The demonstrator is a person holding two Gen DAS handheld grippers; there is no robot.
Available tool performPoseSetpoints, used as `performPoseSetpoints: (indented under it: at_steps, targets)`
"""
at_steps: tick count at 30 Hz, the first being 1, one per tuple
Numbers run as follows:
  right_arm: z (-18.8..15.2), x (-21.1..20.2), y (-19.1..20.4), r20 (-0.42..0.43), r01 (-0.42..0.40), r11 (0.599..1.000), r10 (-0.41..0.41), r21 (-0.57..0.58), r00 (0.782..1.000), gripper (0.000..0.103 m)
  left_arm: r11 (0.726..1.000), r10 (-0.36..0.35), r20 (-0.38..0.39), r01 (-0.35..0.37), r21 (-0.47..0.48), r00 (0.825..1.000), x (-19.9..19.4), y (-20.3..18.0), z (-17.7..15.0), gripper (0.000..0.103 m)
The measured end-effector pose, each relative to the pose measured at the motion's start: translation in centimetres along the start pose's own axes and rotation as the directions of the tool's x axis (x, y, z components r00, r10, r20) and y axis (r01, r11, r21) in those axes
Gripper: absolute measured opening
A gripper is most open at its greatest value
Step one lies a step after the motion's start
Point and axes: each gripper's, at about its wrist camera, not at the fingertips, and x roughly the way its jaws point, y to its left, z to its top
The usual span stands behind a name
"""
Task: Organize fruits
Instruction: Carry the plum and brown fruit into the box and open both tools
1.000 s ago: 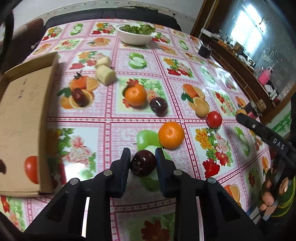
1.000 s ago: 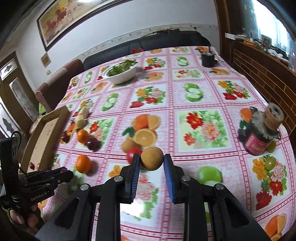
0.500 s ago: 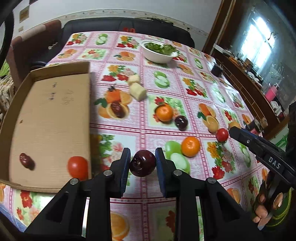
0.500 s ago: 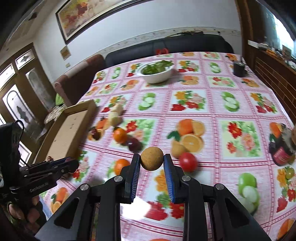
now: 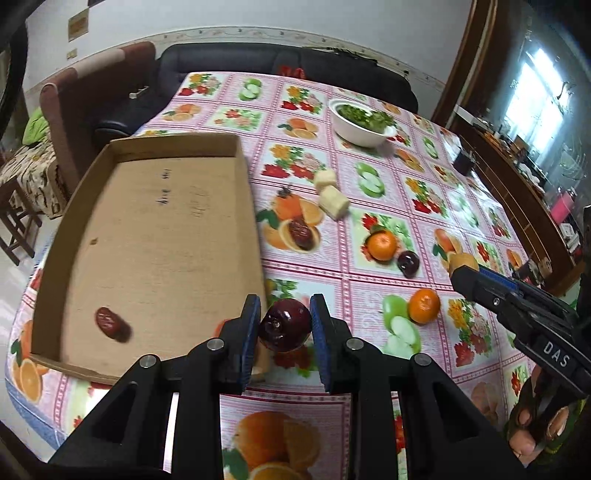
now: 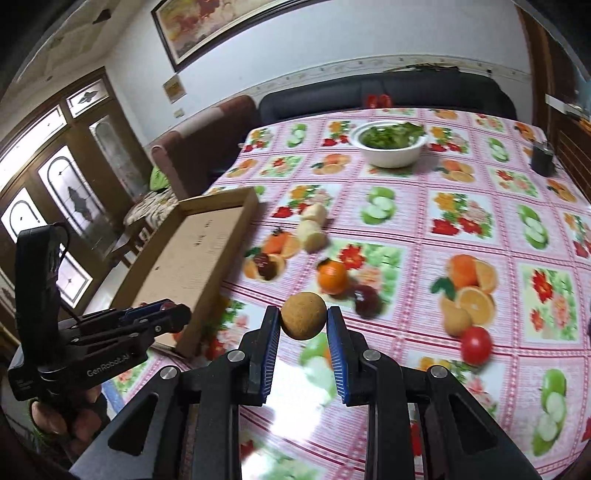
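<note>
I have the left gripper (image 5: 284,325) clenched on a dark red plum (image 5: 285,325), held above the near right corner of the cardboard box (image 5: 166,236). The right gripper (image 6: 303,320) is clamped on a round brown fruit (image 6: 303,320), held above the bench (image 6: 480,229) short of the box.

Task status, as I judge it: early. The box holds only a red date (image 5: 110,325) near its front left corner; a further red object behind my left jaw is too hidden to identify. Two fruits are in transit.

Left on the bench:
- an orange (image 5: 382,244) with a second dark plum (image 5: 408,263) just beside it;
- another orange (image 5: 424,305) nearer me;
- a date (image 5: 300,234) lying on a printed orange motif;
- two pale cut pieces (image 5: 332,195), touching;
- a red tomato (image 6: 476,345) and a yellowish fruit (image 6: 458,319) beside it.

Surface: a pink checked tablecloth (image 5: 369,177) printed with fruit and flower panels; the printed fruit is easily confused with real items, so I verify each target by its shadow. A white bowl of greens (image 6: 389,146) stands at the far end and a dark cup (image 6: 543,158) near the right edge.

Room: a dark sofa (image 6: 388,96) lies behind the bench, an armchair (image 5: 96,99) to the left, a framed picture (image 6: 221,22) on the wall, and wooden glazed doors (image 6: 55,192) at the left.
</note>
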Motion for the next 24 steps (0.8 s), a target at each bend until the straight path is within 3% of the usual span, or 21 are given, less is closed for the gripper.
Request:
performPoseSetpoints:
  at_steps: [24]
  targets:
    - [1.6, 5.5, 8.5, -0.074, -0.163, 0.98, 0.155, -0.114, 0.985, 0.026, 0.984, 0.141, 0.021, -0.138, -0.116, 0.99, -0.8, 7.1, 0.6, 0.025]
